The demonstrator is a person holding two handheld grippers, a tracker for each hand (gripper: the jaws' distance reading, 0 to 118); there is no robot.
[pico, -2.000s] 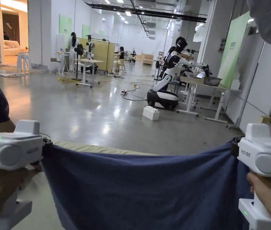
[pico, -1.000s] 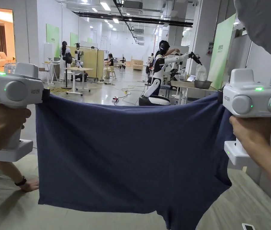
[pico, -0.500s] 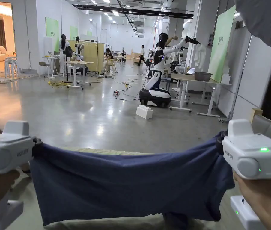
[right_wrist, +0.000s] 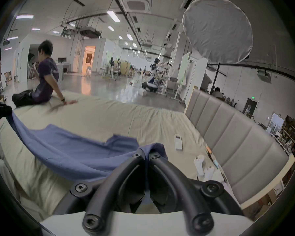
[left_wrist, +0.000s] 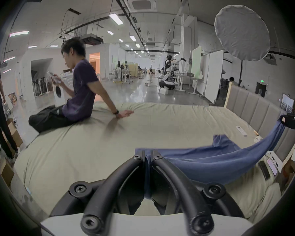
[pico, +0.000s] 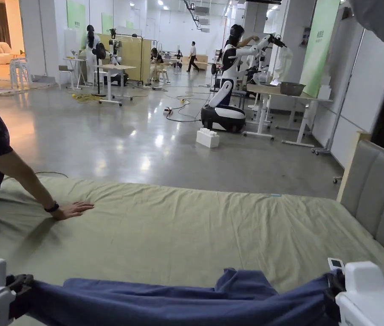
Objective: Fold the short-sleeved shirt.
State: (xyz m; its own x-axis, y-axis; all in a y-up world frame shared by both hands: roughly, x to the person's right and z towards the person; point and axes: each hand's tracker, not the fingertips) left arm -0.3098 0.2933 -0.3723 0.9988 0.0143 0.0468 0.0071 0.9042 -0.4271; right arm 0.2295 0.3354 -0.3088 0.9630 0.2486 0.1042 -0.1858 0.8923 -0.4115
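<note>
Both the left gripper (left_wrist: pixel 147 156) and right gripper (right_wrist: pixel 145 154) clench the navy shirt (pico: pixel 178 299) stretched low over the bed (pico: pixel 195 229); its lower part is cut off.

Long white ceiling light strips (left_wrist: pixel 116 18) brighten the hall, glaring off the glossy grey concrete floor (pico: pixel 144 140). Both gripper views bend and darken at their rims. The draped navy blue cloth shirt (right_wrist: pixel 71 152) smears with blur.
</note>
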